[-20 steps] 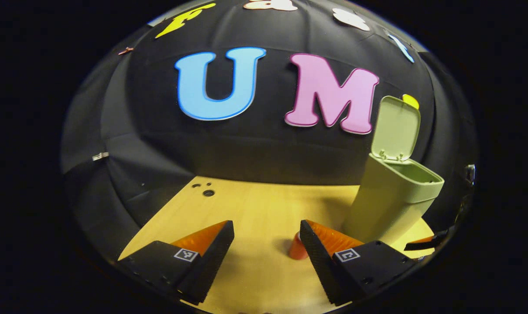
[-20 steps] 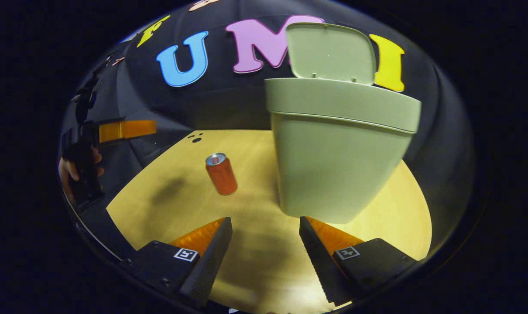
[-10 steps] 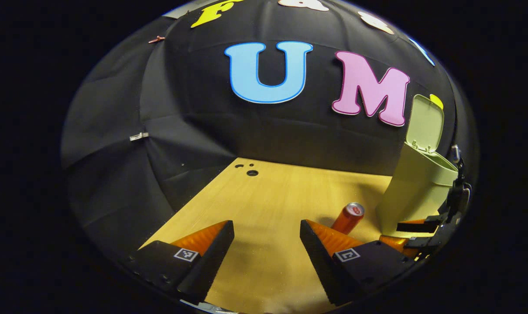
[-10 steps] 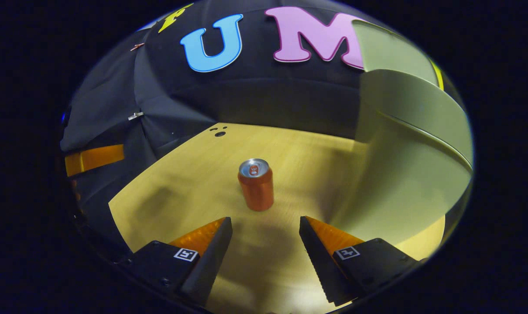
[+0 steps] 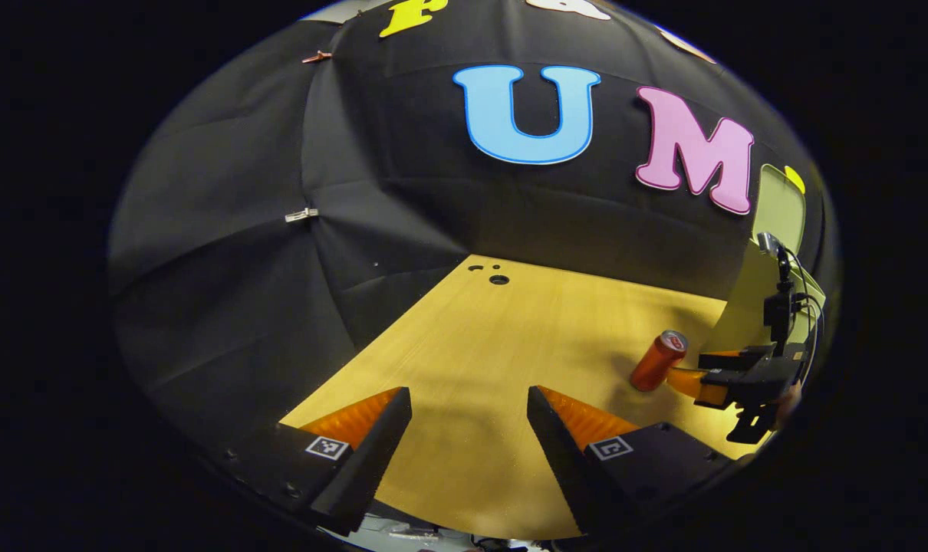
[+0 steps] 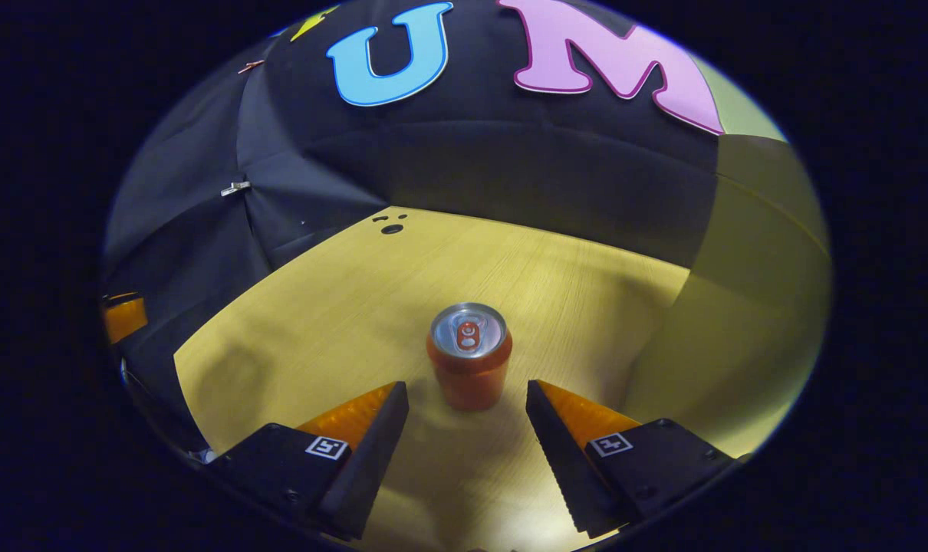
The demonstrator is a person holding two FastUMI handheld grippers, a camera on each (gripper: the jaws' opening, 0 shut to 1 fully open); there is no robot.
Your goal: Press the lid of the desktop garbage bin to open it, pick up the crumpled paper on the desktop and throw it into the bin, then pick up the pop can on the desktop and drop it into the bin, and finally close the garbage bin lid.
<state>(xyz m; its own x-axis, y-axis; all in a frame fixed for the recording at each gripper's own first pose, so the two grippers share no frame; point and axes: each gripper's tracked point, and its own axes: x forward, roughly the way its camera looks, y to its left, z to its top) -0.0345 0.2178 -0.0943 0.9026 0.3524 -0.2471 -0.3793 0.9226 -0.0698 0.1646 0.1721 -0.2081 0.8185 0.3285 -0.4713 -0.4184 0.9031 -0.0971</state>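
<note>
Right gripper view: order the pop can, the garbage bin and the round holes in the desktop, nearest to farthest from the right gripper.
1. pop can, upright just ahead of the right gripper's open jaws.
2. garbage bin, at the right.
3. round holes, at the desktop's far edge.

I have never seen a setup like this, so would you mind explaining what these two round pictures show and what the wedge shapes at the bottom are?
Each picture comes from a fisheye camera riding on a hand-held two-finger gripper; a person holds one in each hand. The wedges at the bottom are that gripper's own fingers.

In the right gripper view, the right gripper is open and holds nothing, with an upright pop can on the wooden desktop just ahead of its fingers. The green garbage bin stands beside it.

In the left gripper view, the left gripper is open and empty, off to the side. Farther off you see the right gripper beside the can, with the bin's raised lid behind.
</note>
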